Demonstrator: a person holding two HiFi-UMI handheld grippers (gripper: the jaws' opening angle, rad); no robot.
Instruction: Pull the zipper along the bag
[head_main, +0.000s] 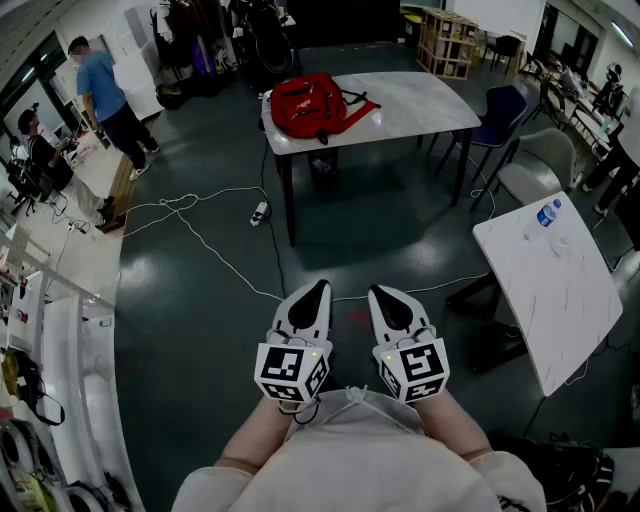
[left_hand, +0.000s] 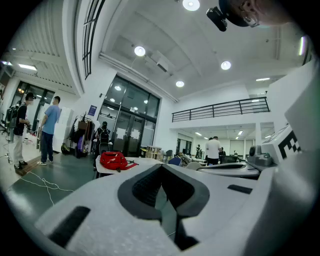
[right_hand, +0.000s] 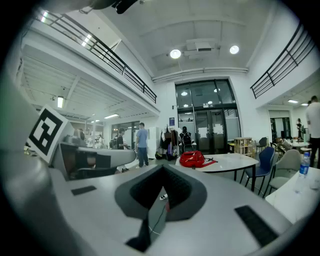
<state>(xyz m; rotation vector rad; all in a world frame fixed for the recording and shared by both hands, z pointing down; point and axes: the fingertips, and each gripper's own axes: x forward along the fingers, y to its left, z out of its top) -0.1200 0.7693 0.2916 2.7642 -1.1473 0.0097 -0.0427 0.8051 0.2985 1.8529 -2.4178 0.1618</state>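
Hall evenly lit by round ceiling lamps (left_hand: 140, 51). Soft sheen on the dark floor (head_main: 190, 290); faint shadow beneath the white table (head_main: 420, 105). Fisheye bending and black vignette at every edge. Red bag (head_main: 310, 105) sharp; nearest surfaces slightly soft.

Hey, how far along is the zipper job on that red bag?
Done: nothing visible. The bag lies untouched on the far table, its zipper too small to judge. In hand: nothing. The left tool and right tool are both shut and empty, held near the body, well short of the table. Left: walk over, grip the zipper pull, and draw it along the bag.
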